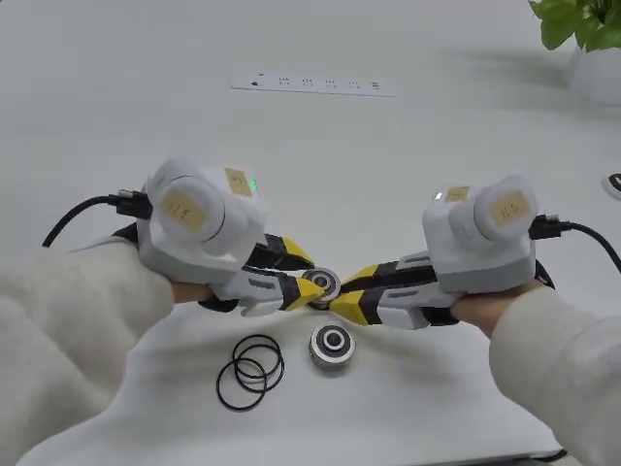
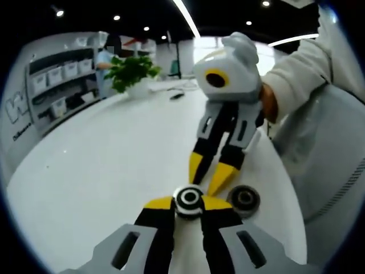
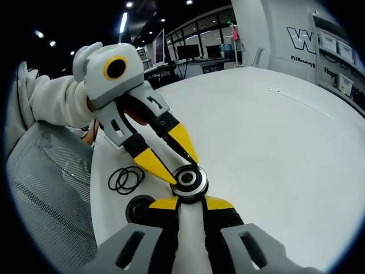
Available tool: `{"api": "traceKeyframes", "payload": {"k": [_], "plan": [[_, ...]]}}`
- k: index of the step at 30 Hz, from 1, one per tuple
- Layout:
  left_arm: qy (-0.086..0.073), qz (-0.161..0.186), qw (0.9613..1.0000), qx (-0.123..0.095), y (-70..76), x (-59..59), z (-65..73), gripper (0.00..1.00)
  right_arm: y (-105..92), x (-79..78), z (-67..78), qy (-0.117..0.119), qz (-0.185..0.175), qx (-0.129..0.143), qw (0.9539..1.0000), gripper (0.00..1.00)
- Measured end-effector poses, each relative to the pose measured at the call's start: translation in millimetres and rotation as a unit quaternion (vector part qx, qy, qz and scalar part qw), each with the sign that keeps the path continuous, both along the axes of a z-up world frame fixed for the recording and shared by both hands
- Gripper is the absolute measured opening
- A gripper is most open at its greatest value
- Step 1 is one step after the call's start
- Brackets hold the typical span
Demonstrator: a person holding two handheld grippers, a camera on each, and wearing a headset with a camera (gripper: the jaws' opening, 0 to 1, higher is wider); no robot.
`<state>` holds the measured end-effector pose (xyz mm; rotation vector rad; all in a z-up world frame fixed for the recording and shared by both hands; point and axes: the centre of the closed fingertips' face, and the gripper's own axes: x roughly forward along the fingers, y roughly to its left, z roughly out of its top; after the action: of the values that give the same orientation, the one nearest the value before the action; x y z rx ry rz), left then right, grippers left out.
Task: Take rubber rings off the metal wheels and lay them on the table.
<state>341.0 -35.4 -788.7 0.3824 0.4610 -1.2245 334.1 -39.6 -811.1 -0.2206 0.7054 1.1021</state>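
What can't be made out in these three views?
1. The held wheel: ring still on its rim or not; tips of the left gripper and right gripper cover the rim in all views.
2. The right gripper: pinching or only touching; the wheel covers its tips in the right gripper view.
3. The rubber rings: exact count; overlapped in head view, too small in right gripper view.
4. The loose wheel: partly behind a jaw in right gripper view.
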Motion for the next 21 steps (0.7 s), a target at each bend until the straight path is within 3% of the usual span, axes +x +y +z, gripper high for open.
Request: {"api": "traceKeyframes", "payload": {"k": [10,14,19,21], "plan": [[0.011,0.010,0.9998,-0.012,-1.1,-1.4,-1.9,0.15,-1.9,0.0,-0.7,-0.008,0.007,-0.004,0.9999,0.09],[0.012,0.015,0.9997,-0.016,-0.5,-1.0,-1.9,0.15,-4.2,2.4,0.3,-0.024,0.012,-0.009,0.9996,0.02],[0.010,0.017,0.9997,-0.017,0.0,-0.8,-2.2,0.14,-3.8,3.0,0.2,-0.023,0.010,-0.010,0.9996,0.00],[0.006,0.015,0.9997,-0.015,0.3,-0.8,-2.4,0.14,-4.7,4.2,-0.1,-0.005,-0.007,-0.001,1.0000,0.00]]}}
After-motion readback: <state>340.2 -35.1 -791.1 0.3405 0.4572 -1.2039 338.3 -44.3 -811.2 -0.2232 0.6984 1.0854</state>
